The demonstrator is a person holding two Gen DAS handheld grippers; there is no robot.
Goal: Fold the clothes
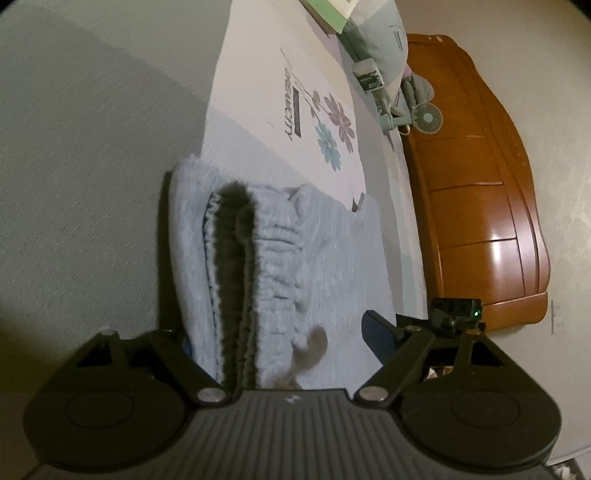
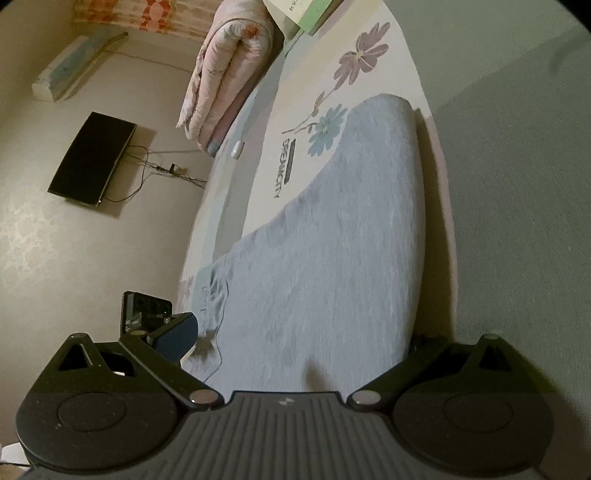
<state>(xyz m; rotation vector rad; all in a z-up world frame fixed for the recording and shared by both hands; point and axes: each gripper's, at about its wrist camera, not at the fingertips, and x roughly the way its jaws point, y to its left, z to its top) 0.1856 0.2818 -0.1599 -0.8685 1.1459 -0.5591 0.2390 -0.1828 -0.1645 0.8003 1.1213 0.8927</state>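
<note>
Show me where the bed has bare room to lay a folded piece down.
Free: the flowered sheet between the grey garment and the rolled pink quilt. Crowded: by the wooden headboard, where a pillow and small fan lie.

Light grey-blue knit pants [image 1: 280,258] w/ gathered elastic waistband, folded lengthwise. Lies flat on bed, waistband end facing left cam.

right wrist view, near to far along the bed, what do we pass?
Light blue-grey folded garment → black lettering printed on the white sheet → blue printed flower → purple printed flower → green-edged book at the far end.
</note>
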